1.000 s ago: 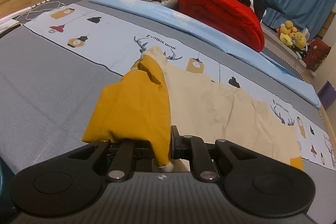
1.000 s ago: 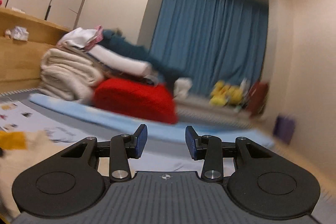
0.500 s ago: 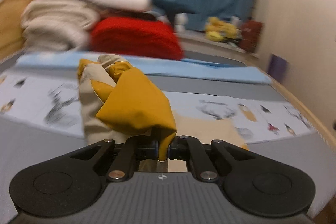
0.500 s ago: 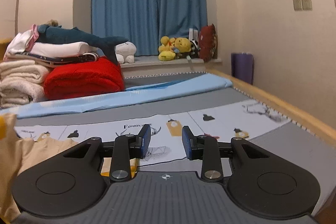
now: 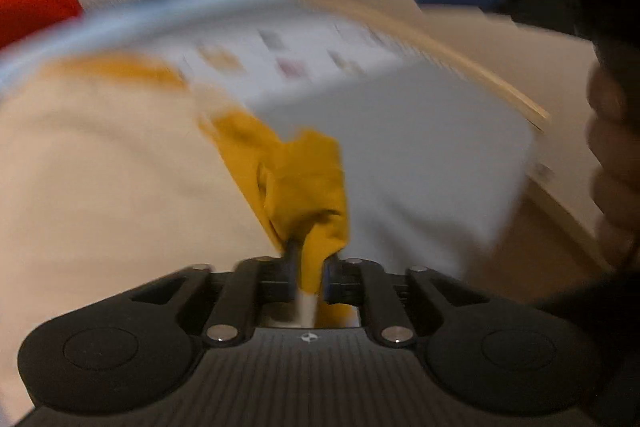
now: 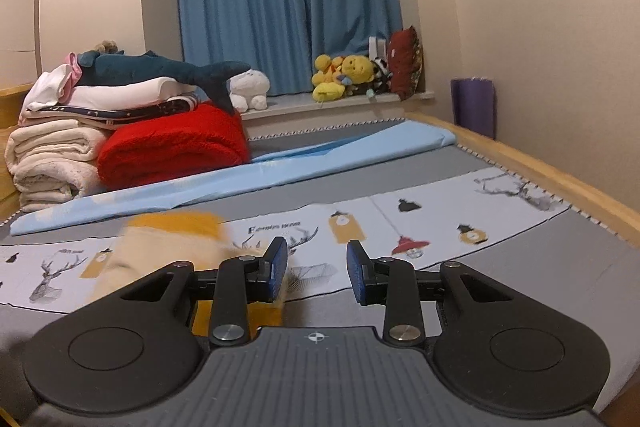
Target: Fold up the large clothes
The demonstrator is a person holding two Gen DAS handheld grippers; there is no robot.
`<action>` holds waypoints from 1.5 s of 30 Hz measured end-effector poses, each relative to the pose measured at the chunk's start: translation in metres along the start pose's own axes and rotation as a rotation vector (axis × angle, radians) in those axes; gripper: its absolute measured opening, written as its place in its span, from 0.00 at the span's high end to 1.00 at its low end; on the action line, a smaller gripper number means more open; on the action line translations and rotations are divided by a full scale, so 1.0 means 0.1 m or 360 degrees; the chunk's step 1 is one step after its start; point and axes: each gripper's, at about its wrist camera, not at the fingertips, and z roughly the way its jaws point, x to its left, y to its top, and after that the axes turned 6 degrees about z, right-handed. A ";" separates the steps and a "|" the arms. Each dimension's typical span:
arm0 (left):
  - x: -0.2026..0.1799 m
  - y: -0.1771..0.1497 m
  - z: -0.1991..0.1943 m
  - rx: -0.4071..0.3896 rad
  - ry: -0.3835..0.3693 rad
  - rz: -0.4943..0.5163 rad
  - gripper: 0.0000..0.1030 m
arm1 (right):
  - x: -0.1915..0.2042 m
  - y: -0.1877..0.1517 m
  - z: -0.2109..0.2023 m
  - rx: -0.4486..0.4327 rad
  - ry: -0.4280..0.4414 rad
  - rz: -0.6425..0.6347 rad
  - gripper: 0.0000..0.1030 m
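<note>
Left gripper (image 5: 308,277): mustard cuff (image 5: 304,183) pinched between jaws, which just eased wider. Lay it flat on cream garment (image 5: 112,187) mid-bed before you let go. Right gripper (image 6: 317,269): jaws apart, empty, near bed's (image 6: 520,259) right edge; pin fold.

Cream garment (image 5: 100,187) with mustard-yellow sleeve (image 5: 304,187), spread on my bed, sleeve bunched and pulled up between my left jaws

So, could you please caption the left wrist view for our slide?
Left gripper clamps the mustard sleeve of a cream garment over the bed, motion-blurred.
</note>
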 end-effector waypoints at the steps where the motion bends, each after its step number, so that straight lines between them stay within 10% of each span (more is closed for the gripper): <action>1: 0.04 -0.02 0.01 0.0043 -0.0055 -0.0052 0.64 | 0.00 -0.02 0.02 0.0026 0.0021 0.0009 0.66; 7: 0.72 -0.06 -0.60 -0.0162 -0.0176 -0.0472 0.56 | 0.04 -0.23 0.31 0.0340 0.0150 0.0190 0.51; 15: 1.41 -0.30 -1.09 -0.0233 0.0343 -0.0697 0.52 | 0.22 -0.79 0.87 0.1001 -0.0158 0.0043 0.57; 18: 1.47 -0.37 -1.03 -0.0158 0.0380 -0.0689 0.52 | 0.30 -0.71 0.76 0.0907 -0.0052 0.0024 0.93; 22: 1.40 -0.48 -0.64 0.0172 0.0522 -0.0518 0.46 | 0.30 -0.50 0.49 0.0645 0.0047 0.0032 0.97; 25: 1.38 -0.66 -0.38 0.0396 0.0499 -0.0478 0.45 | 0.20 -0.69 0.70 0.0891 -0.0074 -0.0005 0.98; 31: 1.41 -0.56 -0.63 0.0316 0.0419 -0.0513 0.47 | 0.22 -0.92 1.00 0.1101 -0.0159 -0.0125 0.99; 38: 1.33 -0.67 -0.51 0.0513 0.0471 -0.0388 0.50 | 0.24 -1.11 1.07 0.1204 -0.0269 -0.0264 1.00; 45: 1.49 -0.35 -0.86 0.0420 0.0335 -0.0424 0.48 | 0.16 -0.87 0.99 0.1021 -0.0259 -0.0152 0.97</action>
